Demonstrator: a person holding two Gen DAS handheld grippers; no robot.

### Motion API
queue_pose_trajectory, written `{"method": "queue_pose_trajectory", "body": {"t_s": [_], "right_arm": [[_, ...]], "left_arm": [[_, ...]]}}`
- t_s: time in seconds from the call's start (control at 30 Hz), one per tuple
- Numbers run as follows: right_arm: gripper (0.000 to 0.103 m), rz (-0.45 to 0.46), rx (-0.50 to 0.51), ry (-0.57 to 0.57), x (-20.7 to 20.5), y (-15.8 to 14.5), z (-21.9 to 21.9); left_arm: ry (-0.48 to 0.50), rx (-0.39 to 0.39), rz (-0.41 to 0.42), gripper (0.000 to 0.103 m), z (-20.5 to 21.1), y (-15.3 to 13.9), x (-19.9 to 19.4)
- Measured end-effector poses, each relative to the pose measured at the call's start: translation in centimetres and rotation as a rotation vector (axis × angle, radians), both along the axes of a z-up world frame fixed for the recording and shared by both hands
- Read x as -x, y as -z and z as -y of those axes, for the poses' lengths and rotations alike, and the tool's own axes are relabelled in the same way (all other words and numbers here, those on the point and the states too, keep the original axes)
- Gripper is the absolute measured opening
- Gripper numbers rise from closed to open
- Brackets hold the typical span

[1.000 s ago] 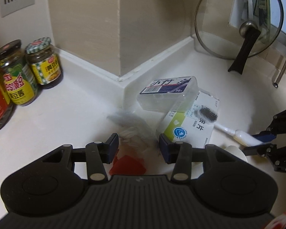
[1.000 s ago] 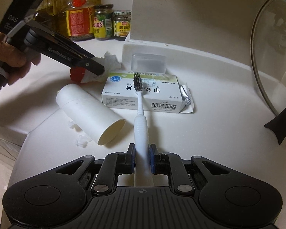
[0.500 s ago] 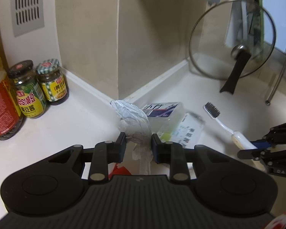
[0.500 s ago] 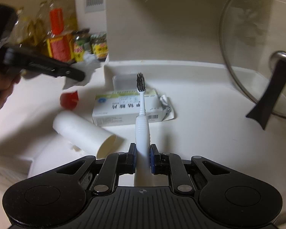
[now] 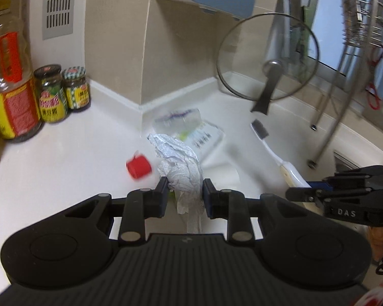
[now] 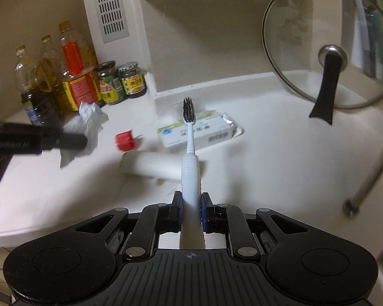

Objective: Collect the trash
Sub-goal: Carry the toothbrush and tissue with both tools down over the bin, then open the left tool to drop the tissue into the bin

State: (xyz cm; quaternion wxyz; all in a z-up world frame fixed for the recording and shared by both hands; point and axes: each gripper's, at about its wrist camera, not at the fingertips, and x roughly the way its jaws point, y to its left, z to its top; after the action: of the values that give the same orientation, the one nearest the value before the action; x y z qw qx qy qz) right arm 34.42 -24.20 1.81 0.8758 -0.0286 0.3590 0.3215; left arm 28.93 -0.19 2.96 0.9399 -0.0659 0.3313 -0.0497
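Note:
My left gripper [image 5: 185, 187] is shut on a crumpled white tissue [image 5: 177, 160] and holds it above the white counter [image 5: 63, 158]; the same tissue [image 6: 85, 125] shows at the left of the right wrist view. My right gripper [image 6: 190, 205] is shut on the handle of a white toothbrush [image 6: 189, 153] with dark bristles, lifted off the counter; the toothbrush [image 5: 273, 150] also shows in the left wrist view. Below lie a red cap [image 5: 138, 165], a white paper tube [image 6: 153, 164], a green-and-white medicine box [image 6: 199, 131] and a clear plastic box [image 5: 177, 122].
Sauce jars [image 5: 62, 91] and oil bottles [image 6: 63, 76] stand at the back left wall. A glass pan lid [image 6: 329, 48] leans in the right corner. A metal rack leg [image 6: 370, 176] stands at the right. A wall corner [image 5: 141, 51] juts out behind the litter.
Both grippers have risen and drawn back from the counter. The left one closed on the tissue and lifted it clear. The right one carried the toothbrush up off the medicine box.

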Motion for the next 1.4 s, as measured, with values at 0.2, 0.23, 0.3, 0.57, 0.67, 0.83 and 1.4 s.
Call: {"method": "queue_pose_trajectory", "body": {"t_s": [0.2,0.23,0.3,0.57,0.67,0.83,1.4], "right_arm": [[0.014,-0.009,-0.012,0.019,6.2,-0.3,-1.3],[0.014,-0.009,-0.013,0.021,7.3,-0.3,-1.6],[0.014,-0.013,-0.020,0.027,9.2,-0.3,-2.1],[0.014,-0.067,-0.041,0.055,16.1,1.3,-3.9],[0.014,-0.099,-0.030,0.051,18.1,2.6,-4.5],[0.014,-0.161,0.009,0.031,19.4,5.6,-5.1],[0.014,-0.256,0.161,-0.042,16.9,16.6,-5.6]], "left_arm": [[0.035,0.023,-0.009,0.025,-0.2,0.1,6.4],[0.042,0.024,-0.012,0.025,-0.2,0.2,7.4],[0.057,0.027,-0.018,0.025,-0.3,0.4,9.3],[0.084,0.034,-0.067,0.025,-0.9,2.4,15.7],[0.075,0.037,-0.105,0.025,-1.2,4.0,17.3],[0.035,0.049,-0.179,0.025,-1.5,7.0,18.5],[-0.052,0.061,-0.430,0.025,0.6,20.1,16.5]]}}
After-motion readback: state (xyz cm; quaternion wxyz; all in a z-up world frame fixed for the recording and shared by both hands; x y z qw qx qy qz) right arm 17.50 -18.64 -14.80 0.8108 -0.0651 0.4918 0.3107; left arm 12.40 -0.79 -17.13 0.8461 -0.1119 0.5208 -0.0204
